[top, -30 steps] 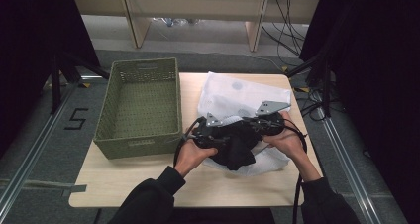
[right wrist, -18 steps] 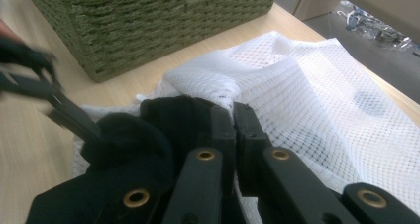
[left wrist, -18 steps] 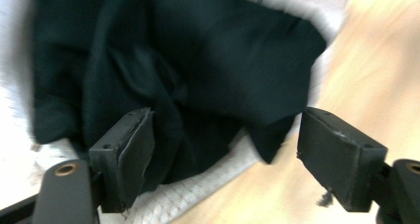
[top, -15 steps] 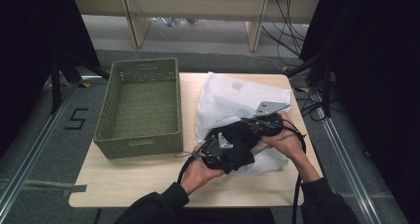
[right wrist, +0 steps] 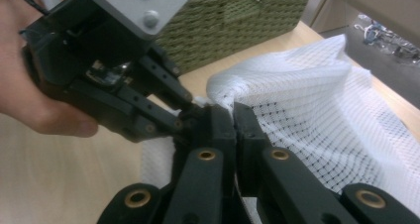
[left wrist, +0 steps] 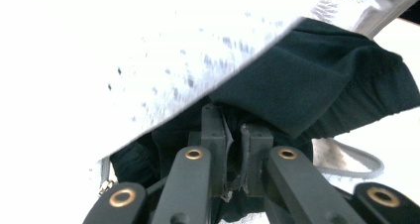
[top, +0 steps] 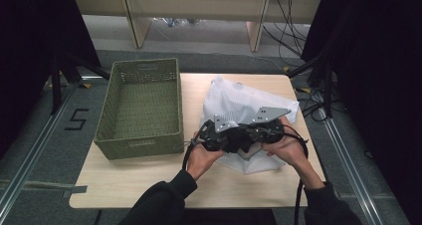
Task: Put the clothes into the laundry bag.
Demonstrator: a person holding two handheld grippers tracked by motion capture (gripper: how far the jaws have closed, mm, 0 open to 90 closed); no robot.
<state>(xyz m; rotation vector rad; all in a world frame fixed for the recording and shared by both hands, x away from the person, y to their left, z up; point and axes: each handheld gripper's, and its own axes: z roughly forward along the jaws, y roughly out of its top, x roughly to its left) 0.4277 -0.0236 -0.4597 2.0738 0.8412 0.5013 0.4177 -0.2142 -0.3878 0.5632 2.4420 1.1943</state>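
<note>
Near the lower middle of the high view, the person's two hands meet over a white mesh bag [top: 239,103] that lies on the right half of the wooden bench [top: 129,182]. The left gripper [top: 219,138] and the right gripper [top: 259,133] sit close together, almost touching, at the bag's near edge.

In the left gripper view, the fingers [left wrist: 214,135] rise from the bottom centre and have just been closing; they are now nearly together, with a thin edge of fabric pinched between them. A dark cloth [left wrist: 317,90] bunches right above them, spreading toward the right of the frame, and the white mesh covers the upper left. Whether the pinched edge is mesh or dark cloth is hard to tell.

In the right gripper view, the fingers [right wrist: 247,122] are pressed together at the centre of the frame, clamped on the rim of the mesh bag [right wrist: 317,105], which billows toward the right. The left gripper [right wrist: 188,112] comes in from the upper left, held in a hand [right wrist: 29,85], its tip touching the same rim just beside.

A green woven basket [top: 142,108] stands on the left of the bench, apart from the bag.
</note>
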